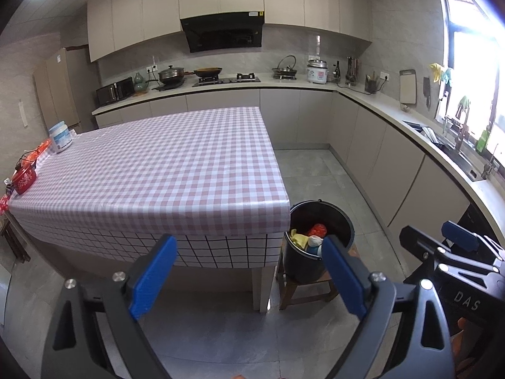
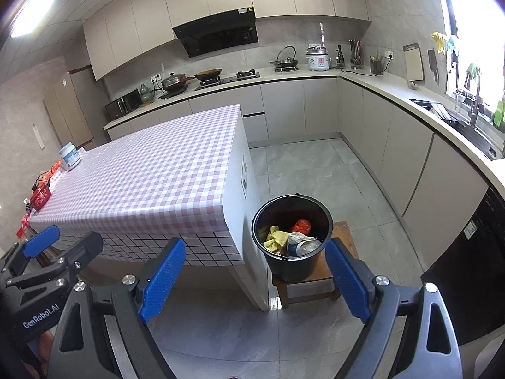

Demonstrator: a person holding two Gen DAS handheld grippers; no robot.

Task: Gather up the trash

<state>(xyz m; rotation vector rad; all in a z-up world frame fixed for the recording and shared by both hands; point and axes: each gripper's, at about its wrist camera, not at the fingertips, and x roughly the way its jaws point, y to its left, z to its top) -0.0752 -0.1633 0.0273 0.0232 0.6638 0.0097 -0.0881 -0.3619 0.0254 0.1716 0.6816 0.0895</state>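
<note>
Standing wide and empty at the bottom of the frame, both tongs, left [image 1: 249,271] and right [image 2: 255,276], face the bucket [image 2: 292,265] of trash [image 2: 292,237], raised on a stool [image 2: 345,232] beside the bench [image 2: 151,173] for easy dropping.

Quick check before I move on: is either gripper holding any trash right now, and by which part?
Nothing is held. The left gripper and the right gripper both stand open and empty; the trash lies in the black bucket.

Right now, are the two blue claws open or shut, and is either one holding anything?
Left gripper: open, holding nothing.
Right gripper: open, holding nothing.
</note>
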